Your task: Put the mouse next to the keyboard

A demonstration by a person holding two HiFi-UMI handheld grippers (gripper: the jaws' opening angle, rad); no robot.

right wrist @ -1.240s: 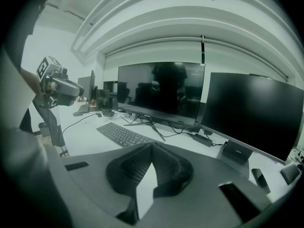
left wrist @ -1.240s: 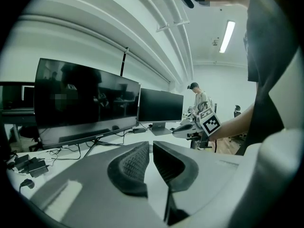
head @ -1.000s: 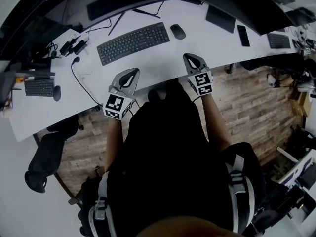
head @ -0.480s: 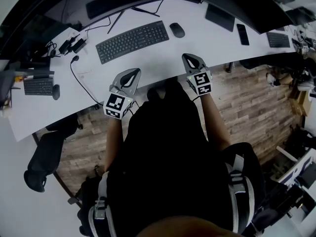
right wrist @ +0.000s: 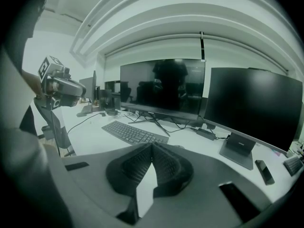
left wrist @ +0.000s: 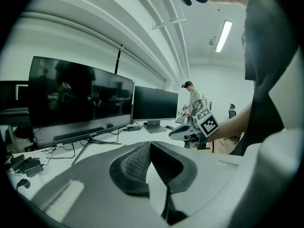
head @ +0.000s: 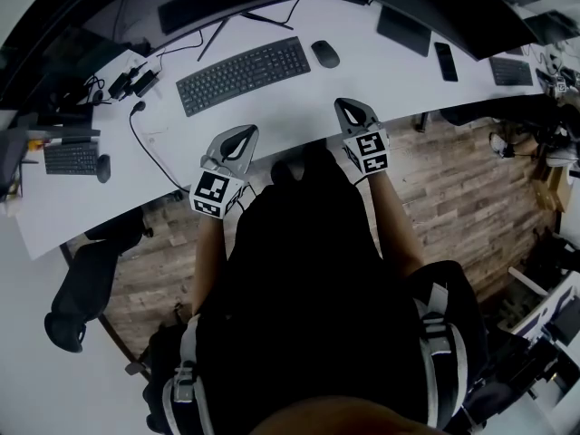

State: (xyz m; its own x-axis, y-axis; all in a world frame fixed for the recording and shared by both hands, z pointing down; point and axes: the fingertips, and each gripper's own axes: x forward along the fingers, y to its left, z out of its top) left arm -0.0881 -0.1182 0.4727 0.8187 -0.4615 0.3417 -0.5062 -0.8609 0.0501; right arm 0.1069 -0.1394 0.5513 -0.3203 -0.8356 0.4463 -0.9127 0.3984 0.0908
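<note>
Holds left gripper (head: 243, 134) and right gripper (head: 351, 107) at the near edge of the white desk (head: 290, 107), both with jaws pressed together on nothing. Shows the mouse (head: 326, 55) farther out than the right gripper, slightly left of it, just right of the keyboard (head: 243, 76), touching neither.

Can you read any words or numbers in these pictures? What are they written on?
No text here can be read.
Logo on the monitor: too small to read.
Keys of the keyboard: too small to read.
Print on the black box: blurred.
Cubes on the left gripper and right gripper: black-and-white squares only, no letters.
</note>
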